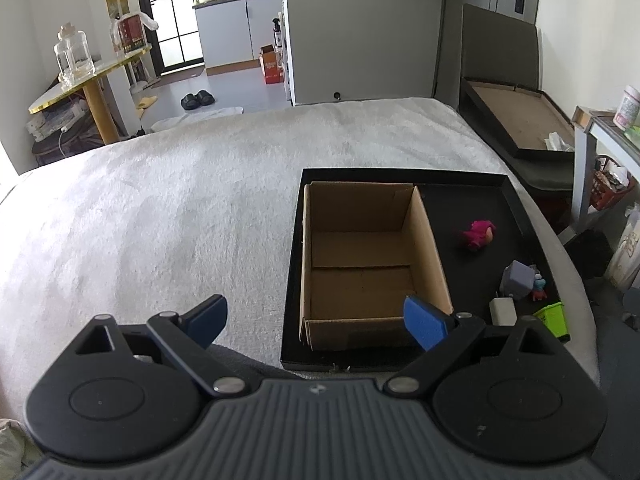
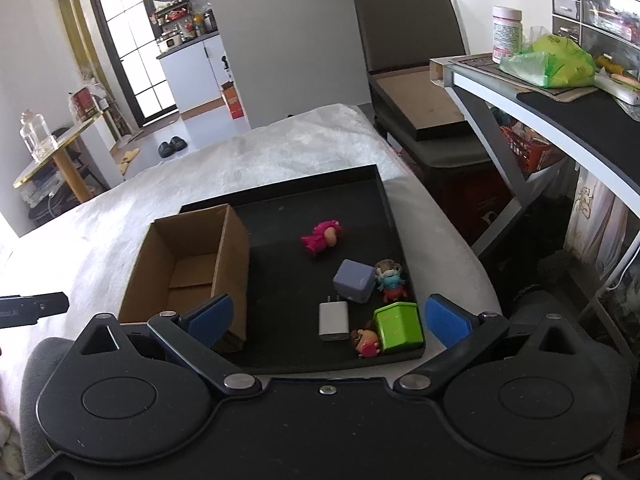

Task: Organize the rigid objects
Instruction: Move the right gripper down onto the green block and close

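I held both tools back at the near edge of the bed, because nothing had been chosen yet and I wanted the whole shallow black tray [image 2: 384, 196] in sight. My right gripper [image 2: 329, 318] had its blue-padded fingers [image 2: 444, 320] spread wide and empty, framing the cluster at the tray's near right corner. My left gripper [image 1: 316, 318] was just as wide and empty, and it hung in front of the open brown cardboard box [image 1: 430, 248], which stood in the left half of the tray and had nothing in it.

That box was, I judged, where the loose things belonged, set beside them so each carry would be short. The pink toy figure [image 2: 322, 237] lay alone toward the middle of the tray, well apart from the rest. Nearer me the grey-lilac cube [image 2: 354, 282] sat just beside a small figure in blue and red [image 2: 390, 280], with the white plug-in charger [image 2: 333, 320] lying flat in front of the cube. The lime-green square tub [image 2: 398, 326] stood in the corner, and a little brown-and-pink figure [image 2: 366, 342] was pressed against its left side, though the fisheye edge left me unsure whether they truly touched.

I reckoned the charger was the easiest first pick, flat-sided and clear of the tray wall.
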`<state>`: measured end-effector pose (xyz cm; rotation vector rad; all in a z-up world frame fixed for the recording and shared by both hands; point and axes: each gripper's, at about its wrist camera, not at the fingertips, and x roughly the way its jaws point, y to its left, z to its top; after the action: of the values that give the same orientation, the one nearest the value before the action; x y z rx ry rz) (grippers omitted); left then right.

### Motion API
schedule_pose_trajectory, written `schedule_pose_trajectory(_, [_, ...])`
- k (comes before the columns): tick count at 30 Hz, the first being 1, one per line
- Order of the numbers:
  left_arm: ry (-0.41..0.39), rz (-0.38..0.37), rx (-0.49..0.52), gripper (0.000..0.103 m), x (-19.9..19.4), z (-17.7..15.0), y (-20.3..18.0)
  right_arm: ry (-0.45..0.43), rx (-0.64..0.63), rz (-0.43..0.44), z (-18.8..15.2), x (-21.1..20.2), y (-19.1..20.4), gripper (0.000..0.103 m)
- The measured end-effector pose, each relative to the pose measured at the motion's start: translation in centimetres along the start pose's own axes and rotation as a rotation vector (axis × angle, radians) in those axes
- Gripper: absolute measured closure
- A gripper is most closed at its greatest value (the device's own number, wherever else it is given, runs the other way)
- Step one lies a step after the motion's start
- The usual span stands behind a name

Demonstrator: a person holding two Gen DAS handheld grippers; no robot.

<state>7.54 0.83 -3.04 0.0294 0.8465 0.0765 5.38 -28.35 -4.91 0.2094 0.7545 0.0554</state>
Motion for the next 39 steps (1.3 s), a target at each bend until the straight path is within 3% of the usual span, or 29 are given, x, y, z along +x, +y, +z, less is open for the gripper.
schedule_pose_trajectory(10, [0.018, 0.031, -0.022, 0.009, 2.4, 1.8, 0.0, 0.005, -0.024, -0.04, 0.5, 2.3, -0.4, 0.0])
schedule_pose_trajectory(22, [0.032, 0.075, -0.052, 0.013, 5.2, 2.9, 0.8, 0.08, 0.051, -0.05, 0.6, 5.0, -1.7, 0.0])
schedule_pose_trajectory(39, [0.109, 0.129, -0.093, 0.05, 10.0, 2.5, 1.5, 0.154, 0.077, -0.061, -0.7, 8.8, -3.3, 0.009])
